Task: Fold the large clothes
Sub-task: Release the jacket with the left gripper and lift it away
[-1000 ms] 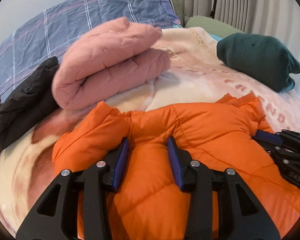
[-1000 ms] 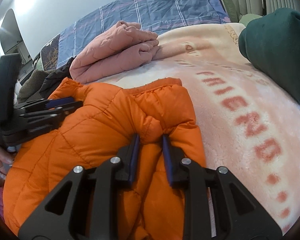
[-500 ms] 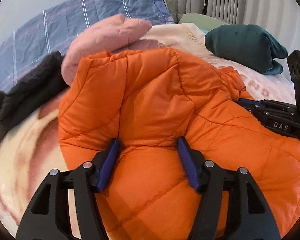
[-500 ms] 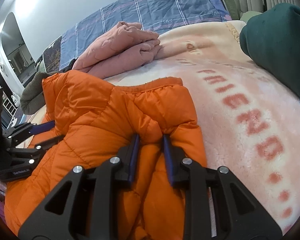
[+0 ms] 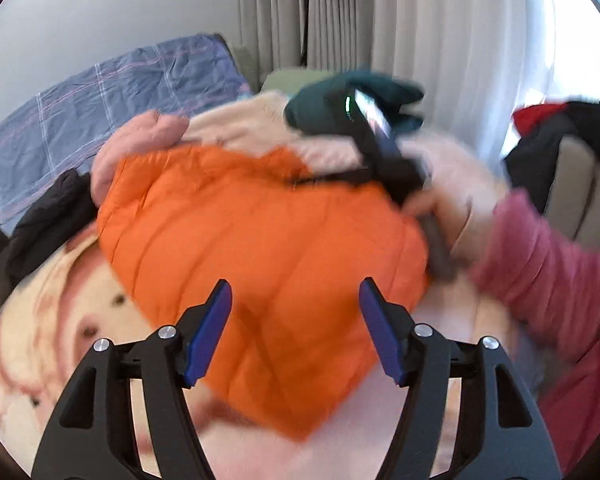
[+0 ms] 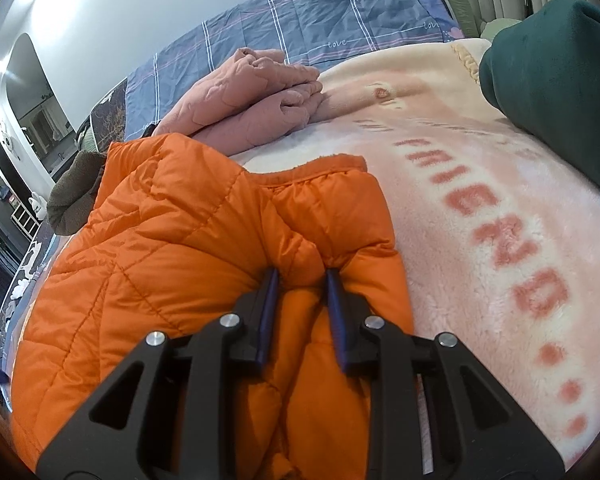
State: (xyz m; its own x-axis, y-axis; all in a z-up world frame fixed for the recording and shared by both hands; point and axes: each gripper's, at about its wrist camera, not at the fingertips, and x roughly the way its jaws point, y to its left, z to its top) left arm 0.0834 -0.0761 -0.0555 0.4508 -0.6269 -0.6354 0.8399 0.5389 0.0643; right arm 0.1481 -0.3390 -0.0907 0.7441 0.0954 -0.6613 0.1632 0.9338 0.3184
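An orange puffer jacket [image 6: 172,240] lies folded over on the cream and pink blanket [image 6: 500,200]. My right gripper [image 6: 302,274] is shut on a bunched fold near the jacket's right edge. In the blurred left wrist view the orange jacket [image 5: 260,224] spreads ahead of my left gripper [image 5: 295,284]. Its jaws are opening, and the blue pads stand wide above the fabric without pressing it. A hand in a pink sleeve [image 5: 540,264] holds the right tool at the jacket's far right.
A folded pink quilted garment [image 6: 252,96] lies behind the jacket, a dark green garment [image 6: 552,68] at the right, and a black jacket [image 5: 48,216] at the left. A blue plaid sheet [image 6: 320,20] covers the back. A chair with clothes [image 5: 560,148] stands by the curtains.
The left gripper carried the jacket's left part over towards the right, let go, opened wide and drew back. It has left the right wrist view. The right gripper kept its grip and stayed still.
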